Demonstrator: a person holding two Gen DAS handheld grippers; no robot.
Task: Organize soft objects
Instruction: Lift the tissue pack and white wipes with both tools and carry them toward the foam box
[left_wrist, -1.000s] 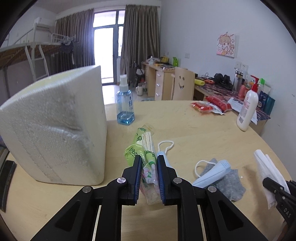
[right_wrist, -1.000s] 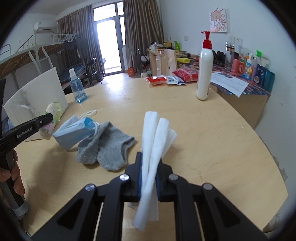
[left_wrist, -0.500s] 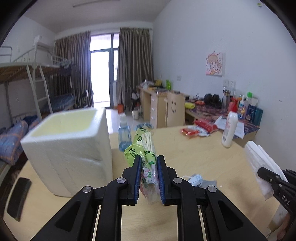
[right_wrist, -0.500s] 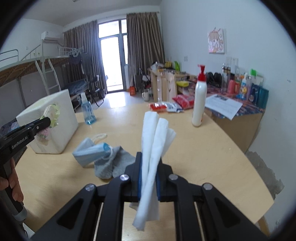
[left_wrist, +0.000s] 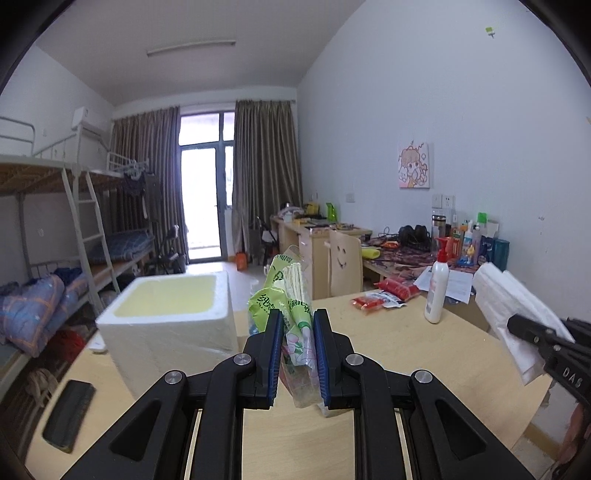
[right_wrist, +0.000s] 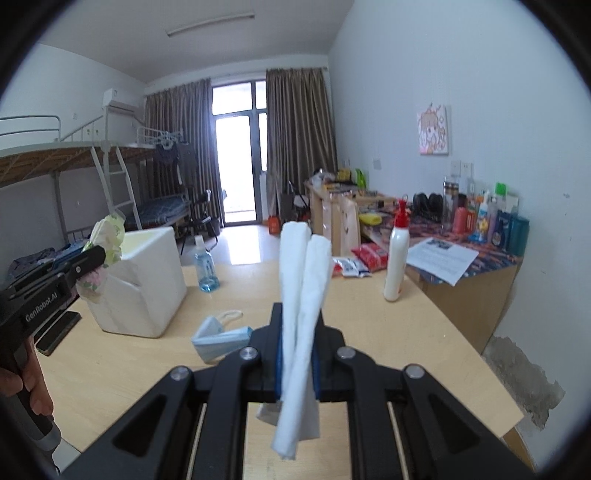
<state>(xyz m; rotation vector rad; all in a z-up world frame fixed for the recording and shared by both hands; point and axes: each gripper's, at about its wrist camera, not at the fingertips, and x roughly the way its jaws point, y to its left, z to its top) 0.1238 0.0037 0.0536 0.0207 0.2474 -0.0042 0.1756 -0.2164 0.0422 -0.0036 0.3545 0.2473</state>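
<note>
My left gripper (left_wrist: 297, 332) is shut on a green plastic packet of tissues (left_wrist: 291, 295), held in the air right of the open white foam box (left_wrist: 166, 317). The same packet (right_wrist: 107, 240) shows over the box (right_wrist: 147, 280) in the right wrist view. My right gripper (right_wrist: 297, 332) is shut on a folded white cloth (right_wrist: 303, 280) that sticks up between its blue pads; the cloth (left_wrist: 509, 314) appears at the right in the left wrist view. A light blue face mask (right_wrist: 218, 336) lies on the wooden table (right_wrist: 388, 350) below.
A blue spray bottle (right_wrist: 207, 269) stands beside the box. A white pump bottle (right_wrist: 395, 258) and red snack packets (right_wrist: 369, 254) sit at the table's far right. A black phone (left_wrist: 68, 413) lies at the left edge. A hand (right_wrist: 33, 391) grips the left handle.
Both grippers rose from the table with their loads. The foam box's open top came into view, and the grey socks dropped out of sight behind the right gripper.
</note>
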